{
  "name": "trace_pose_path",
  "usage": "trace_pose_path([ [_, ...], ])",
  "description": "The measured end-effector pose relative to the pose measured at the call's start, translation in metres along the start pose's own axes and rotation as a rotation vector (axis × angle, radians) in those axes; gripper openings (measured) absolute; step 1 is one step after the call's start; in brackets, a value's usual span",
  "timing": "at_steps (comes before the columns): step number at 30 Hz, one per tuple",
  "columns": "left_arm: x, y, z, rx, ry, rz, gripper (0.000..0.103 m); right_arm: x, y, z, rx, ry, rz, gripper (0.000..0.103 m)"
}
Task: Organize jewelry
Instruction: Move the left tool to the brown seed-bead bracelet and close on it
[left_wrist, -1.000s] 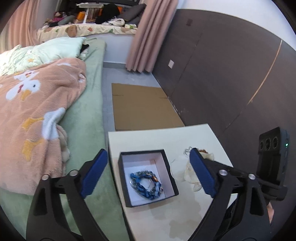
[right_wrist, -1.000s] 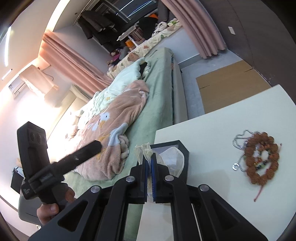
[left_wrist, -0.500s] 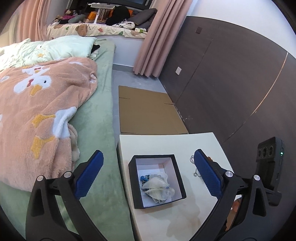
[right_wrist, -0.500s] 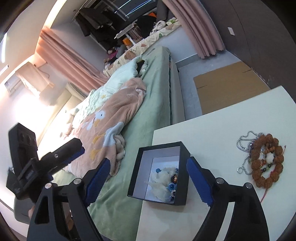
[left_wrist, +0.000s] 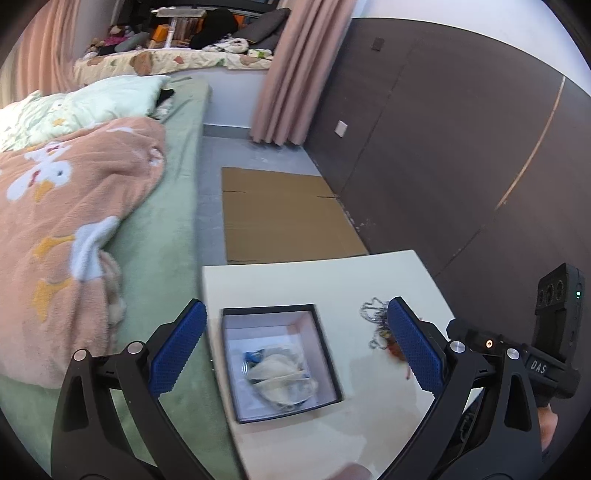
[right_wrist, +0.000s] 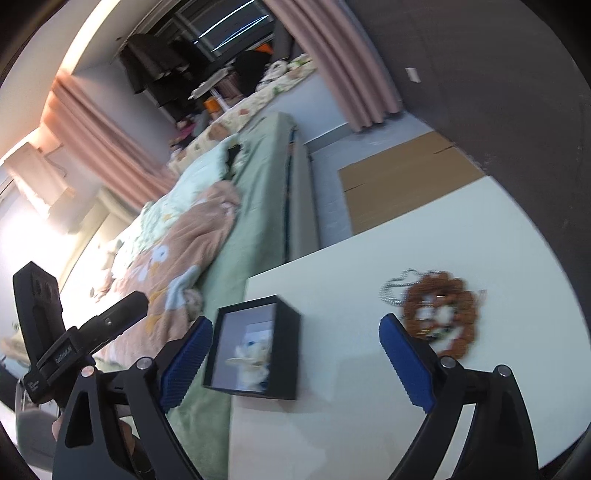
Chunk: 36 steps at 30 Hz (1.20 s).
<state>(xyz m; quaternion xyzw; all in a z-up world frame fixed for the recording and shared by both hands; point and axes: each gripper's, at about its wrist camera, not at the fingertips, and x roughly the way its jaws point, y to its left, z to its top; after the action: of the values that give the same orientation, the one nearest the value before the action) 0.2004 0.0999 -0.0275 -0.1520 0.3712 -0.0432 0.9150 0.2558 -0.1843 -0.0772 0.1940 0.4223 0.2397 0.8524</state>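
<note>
Both wrist views, one moment. Left gripper (left_wrist: 293, 347) and right gripper (right_wrist: 295, 356) each stand with jaws wide apart, holding nothing. The black box (left_wrist: 280, 360), open-topped, sits near the tabletop's (left_wrist: 295, 280) bed-side edge; inside lies a clear pouch (left_wrist: 282, 373) over blue beads. Remaining jewelry lies at about 3 o'clock from the box: a brown bead bracelet (right_wrist: 439, 314) touching a silver chain (right_wrist: 397, 290). Judged light and limp; the chain would slump and tangle, the beads are hard, round and likely to slip. A pinch across one bead strand, lifted slowly, seems best. The tabletop is smooth and pale. Bed (left_wrist: 173, 229) at 9 o'clock; flattened cardboard (left_wrist: 284, 214) on the floor at 12 o'clock.
</note>
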Motion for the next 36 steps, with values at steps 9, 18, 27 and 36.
trace_pose_path([
  [9,0.036,-0.049,-0.001,0.048,0.059,-0.066,0.098,-0.019,-0.048,0.007,0.095,0.000,-0.067,0.090],
  [18,0.074,-0.094,-0.013,0.113,0.135,-0.107,0.097,-0.033,-0.088,0.008,0.163,0.007,-0.095,0.090],
  [27,0.114,-0.125,-0.031,0.161,0.208,-0.104,0.097,-0.037,-0.119,0.009,0.198,0.019,-0.165,0.090],
  [36,0.160,-0.140,-0.051,0.191,0.301,-0.072,0.076,-0.028,-0.138,0.011,0.220,0.051,-0.173,0.090],
])
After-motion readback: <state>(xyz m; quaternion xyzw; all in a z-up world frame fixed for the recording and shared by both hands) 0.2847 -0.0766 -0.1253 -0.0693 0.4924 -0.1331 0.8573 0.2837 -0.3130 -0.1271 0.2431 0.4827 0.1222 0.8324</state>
